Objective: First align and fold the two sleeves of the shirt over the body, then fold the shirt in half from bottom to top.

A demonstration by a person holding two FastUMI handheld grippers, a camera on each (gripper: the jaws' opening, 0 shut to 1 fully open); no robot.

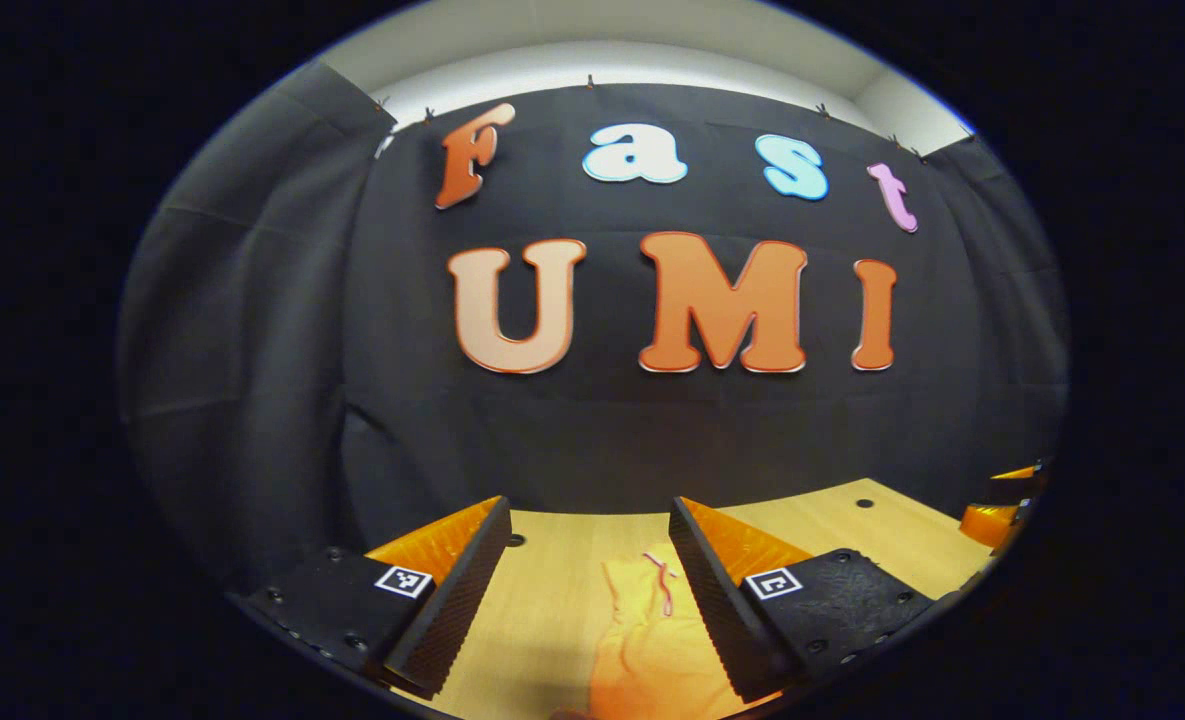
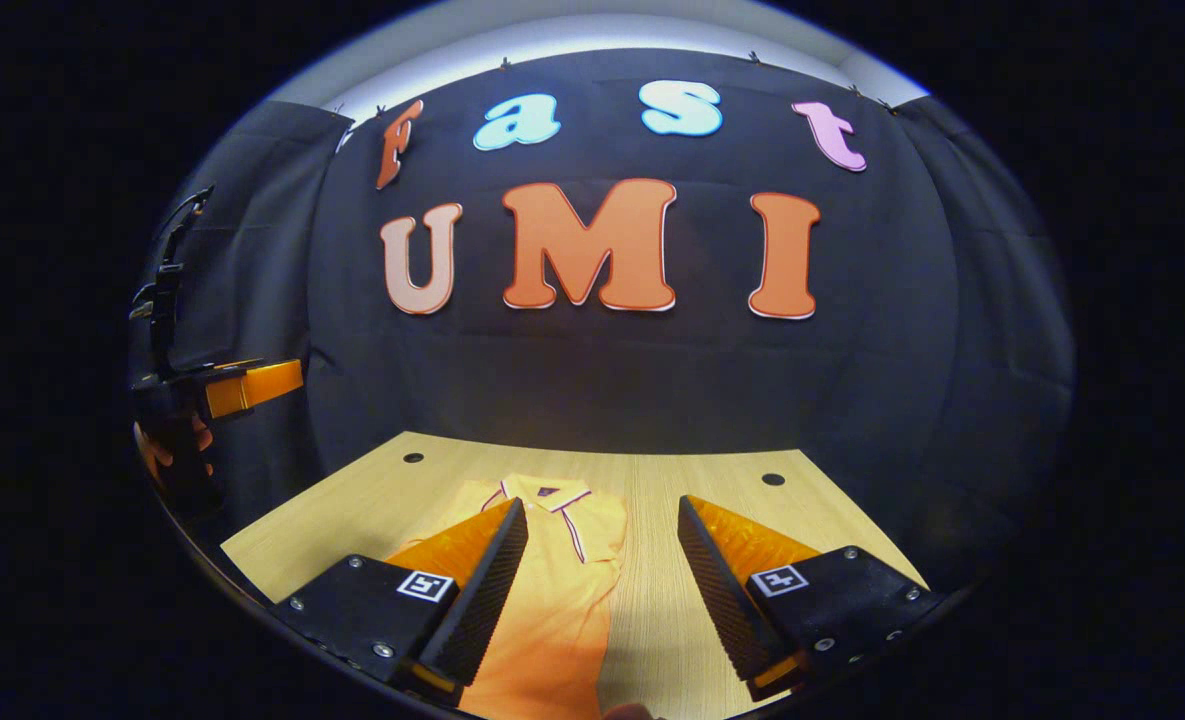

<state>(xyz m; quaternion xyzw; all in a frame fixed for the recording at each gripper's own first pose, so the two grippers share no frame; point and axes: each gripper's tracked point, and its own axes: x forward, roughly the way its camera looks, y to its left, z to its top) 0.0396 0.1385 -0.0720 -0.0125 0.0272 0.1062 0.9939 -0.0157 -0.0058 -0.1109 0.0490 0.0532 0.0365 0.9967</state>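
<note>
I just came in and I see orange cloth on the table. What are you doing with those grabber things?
A person holds a gripper in each hand above a wooden table to fold an orange shirt. The shirt lies on the table, collar at the far end. The left gripper and the right gripper both hang open over it, fingers spread, gripping nothing. In the right gripper view, the other gripper shows off to the left with the hand holding it.

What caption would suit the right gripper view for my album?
Open right gripper poised above an orange polo shirt lying on a wooden table.
</note>
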